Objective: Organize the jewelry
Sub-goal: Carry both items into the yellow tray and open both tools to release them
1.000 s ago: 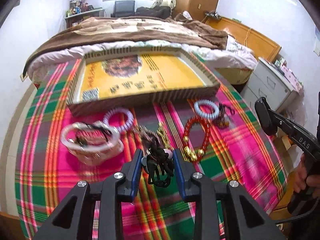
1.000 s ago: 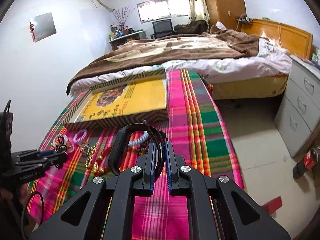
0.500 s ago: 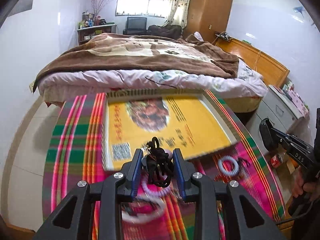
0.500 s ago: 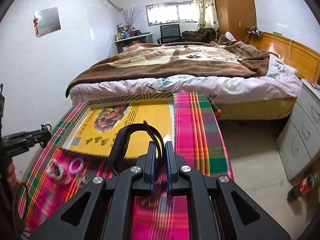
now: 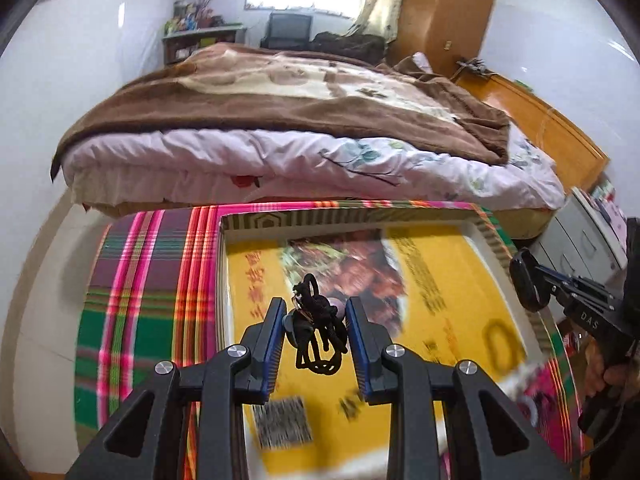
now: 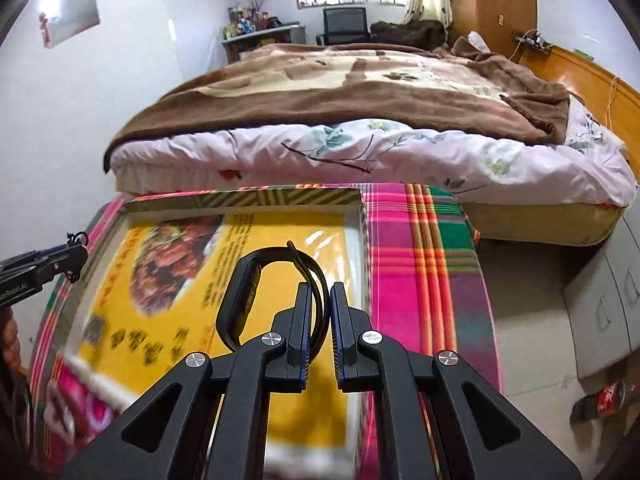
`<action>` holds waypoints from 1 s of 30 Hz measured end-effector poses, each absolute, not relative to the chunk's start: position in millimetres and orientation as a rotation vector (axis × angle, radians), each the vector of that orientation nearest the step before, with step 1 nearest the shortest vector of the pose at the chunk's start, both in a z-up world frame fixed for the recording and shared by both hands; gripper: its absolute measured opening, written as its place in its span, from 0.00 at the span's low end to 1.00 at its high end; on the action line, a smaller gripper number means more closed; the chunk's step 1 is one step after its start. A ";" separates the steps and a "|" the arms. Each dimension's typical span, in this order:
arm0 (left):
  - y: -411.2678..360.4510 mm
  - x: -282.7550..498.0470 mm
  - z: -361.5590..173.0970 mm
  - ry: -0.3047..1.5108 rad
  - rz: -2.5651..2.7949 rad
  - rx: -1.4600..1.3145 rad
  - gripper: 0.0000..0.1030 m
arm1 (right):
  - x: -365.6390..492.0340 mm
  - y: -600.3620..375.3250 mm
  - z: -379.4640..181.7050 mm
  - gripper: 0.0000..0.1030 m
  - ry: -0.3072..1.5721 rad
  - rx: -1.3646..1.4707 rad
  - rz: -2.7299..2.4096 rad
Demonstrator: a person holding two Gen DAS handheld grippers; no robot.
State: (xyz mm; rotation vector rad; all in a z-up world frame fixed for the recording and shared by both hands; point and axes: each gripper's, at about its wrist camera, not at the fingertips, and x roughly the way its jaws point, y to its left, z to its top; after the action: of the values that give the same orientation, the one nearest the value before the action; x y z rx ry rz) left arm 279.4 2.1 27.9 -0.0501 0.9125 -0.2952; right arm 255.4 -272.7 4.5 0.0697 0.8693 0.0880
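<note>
My left gripper (image 5: 315, 322) is shut on a black cord necklace (image 5: 318, 336) with a pale bead, holding it above the shallow yellow-lined box (image 5: 440, 292). My right gripper (image 6: 320, 304) is shut on a black wristband (image 6: 256, 288), whose loop sticks up left of the fingers, above the same box (image 6: 280, 232). The right gripper shows at the right edge of the left wrist view (image 5: 532, 284), and the left gripper at the left edge of the right wrist view (image 6: 60, 258). The other jewelry lies out of sight below both views.
The box sits on a plaid cloth (image 5: 140, 292) over a table, also in the right wrist view (image 6: 420, 264). A bed with a brown blanket (image 5: 300, 92) stands just beyond. Grey drawers (image 6: 608, 304) and a cola bottle (image 6: 600, 402) on the floor are at right.
Both grippers have moved forward from above the jewelry on the cloth to above the yellow box, each keeping hold of its item. The loose jewelry has dropped out of view.
</note>
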 end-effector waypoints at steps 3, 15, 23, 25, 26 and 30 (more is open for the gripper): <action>0.6 303.4 12.9 0.946 -0.287 -0.046 0.30 | 275.8 -267.7 -0.2 0.09 0.889 0.049 0.088; -4.5 340.4 -25.9 1.024 -0.261 -0.027 0.30 | 317.8 -251.5 -23.6 0.09 0.959 -0.039 0.071; -7.5 344.5 -28.9 1.034 -0.258 -0.007 0.35 | 324.4 -248.5 -27.2 0.10 0.994 -0.054 0.064; -9.2 344.7 -27.7 1.031 -0.260 -0.002 0.51 | 324.2 -248.8 -27.2 0.10 0.996 -0.049 0.060; -10.2 343.9 -27.1 1.029 -0.262 0.000 0.55 | 324.4 -248.6 -27.1 0.10 0.996 -0.048 0.057; -9.4 342.2 -25.7 1.036 -0.268 -0.012 0.59 | 322.0 -250.7 -22.4 0.16 0.980 -0.015 0.071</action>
State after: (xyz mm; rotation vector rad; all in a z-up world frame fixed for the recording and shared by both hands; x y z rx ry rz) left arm 342.2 -9.4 -25.7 -0.0117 1.0364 -0.2678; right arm 322.0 -250.7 -22.4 -0.0151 0.9804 0.0707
